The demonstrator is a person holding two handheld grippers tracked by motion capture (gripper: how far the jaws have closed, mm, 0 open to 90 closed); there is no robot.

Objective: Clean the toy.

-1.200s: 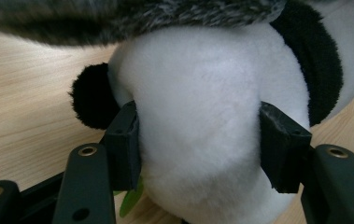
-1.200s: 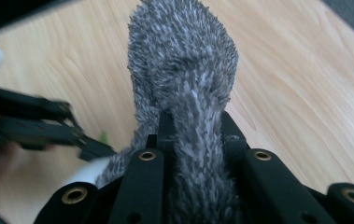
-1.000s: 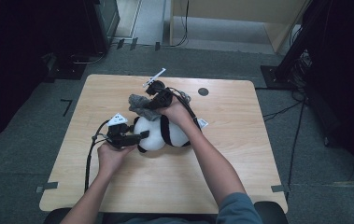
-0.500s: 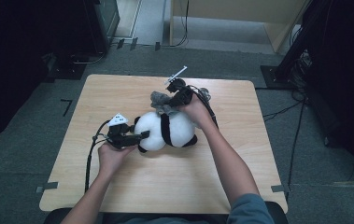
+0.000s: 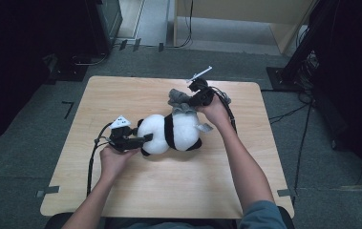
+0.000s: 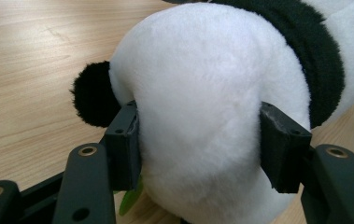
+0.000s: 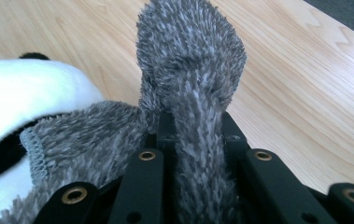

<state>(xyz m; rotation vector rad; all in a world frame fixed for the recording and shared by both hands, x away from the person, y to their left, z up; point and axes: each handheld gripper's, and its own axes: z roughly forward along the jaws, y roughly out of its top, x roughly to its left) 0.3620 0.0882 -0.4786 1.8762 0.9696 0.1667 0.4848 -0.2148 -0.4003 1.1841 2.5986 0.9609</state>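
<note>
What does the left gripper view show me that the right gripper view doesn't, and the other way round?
Left gripper view: the left gripper clamping the panda plush at its white rear, beside its black tail. Right gripper view: the right gripper shut on the grey fuzzy cloth, which drapes onto the panda. Both: the panda's white fur and the wooden table.

A plush panda (image 5: pixel 171 133) lies on the wooden table (image 5: pixel 178 191).
</note>
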